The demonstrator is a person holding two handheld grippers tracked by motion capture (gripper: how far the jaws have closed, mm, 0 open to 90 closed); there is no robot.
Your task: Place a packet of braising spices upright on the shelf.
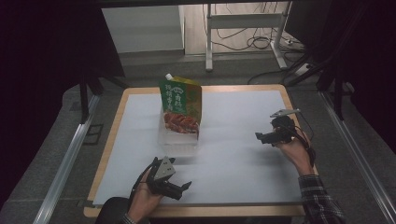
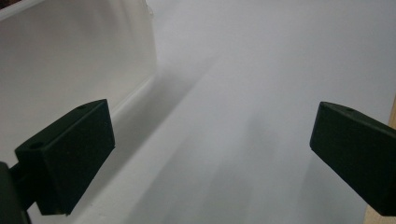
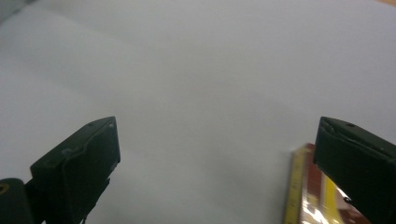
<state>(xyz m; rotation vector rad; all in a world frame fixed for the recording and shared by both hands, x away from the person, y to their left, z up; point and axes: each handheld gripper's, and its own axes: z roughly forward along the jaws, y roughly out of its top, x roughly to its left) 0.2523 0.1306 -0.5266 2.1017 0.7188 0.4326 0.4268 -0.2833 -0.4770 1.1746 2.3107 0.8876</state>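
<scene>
I read only blurred Chinese print on the green pouch point(image 1: 180, 103) standing in the clear tray point(image 1: 180, 142) near the table's point(image 1: 243, 154) far edge; my right gripper's point(image 3: 215, 158) view catches a red-yellow packet edge point(image 3: 306, 196). My left gripper point(image 2: 212, 154) and the right one gape wide, holding nothing.

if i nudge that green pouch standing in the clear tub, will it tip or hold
The green pouch stands tall and leans, so it would probably tip. It looks like soft film, likely floppy. The clear tub seems light and may slide.

Standing upright in a clear container point(image 1: 180, 140) at the middle of the table point(image 1: 243, 154), toward the far edge: a spouted pouch point(image 1: 181, 105). Near edge, left of centre, just before the container: left gripper point(image 1: 180, 185). Over to the right of the container, well apart from it: right gripper point(image 1: 262, 136). Beyond the table, on the floor: a metal frame point(image 1: 245, 28) and cables point(image 1: 261, 42).
</scene>
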